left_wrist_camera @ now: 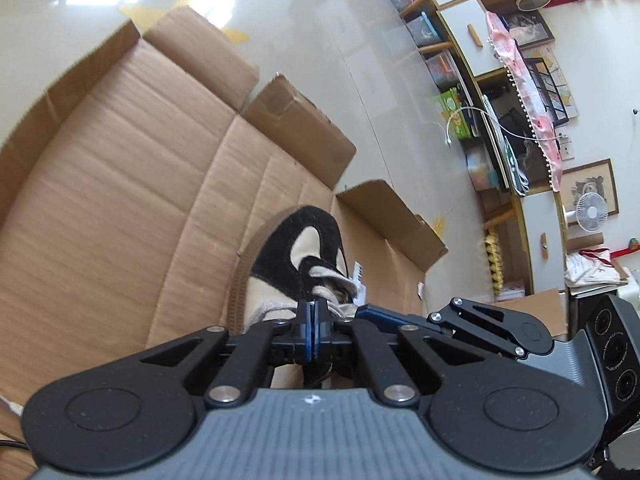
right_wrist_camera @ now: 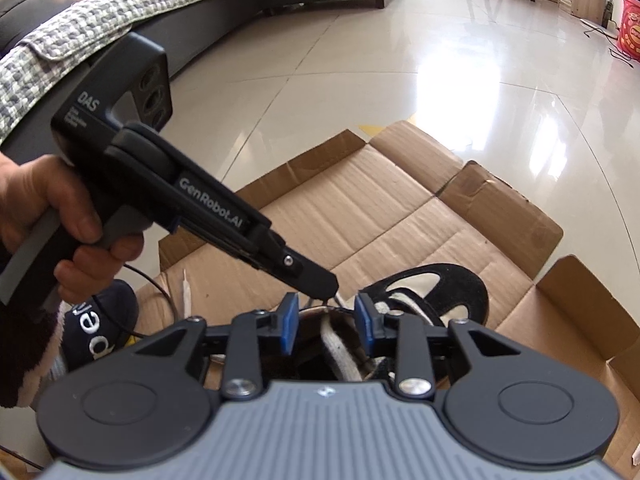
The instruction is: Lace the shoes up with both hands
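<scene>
A black and cream shoe lies on flattened cardboard, its toe pointing away from me. In the right wrist view the shoe sits just beyond my right gripper, whose blue pads stand apart over the shoe's opening and a cream lace without touching either. A hand holds my left gripper, which reaches in from the left with its tip between those pads. In its own view the left gripper is shut, and a thin cream lace runs out from its pads.
The cardboard lies on a glossy tiled floor. A sofa with a checked blanket stands at the back left. A dark cap and a cable lie by the hand. Shelves and a small fan line the wall.
</scene>
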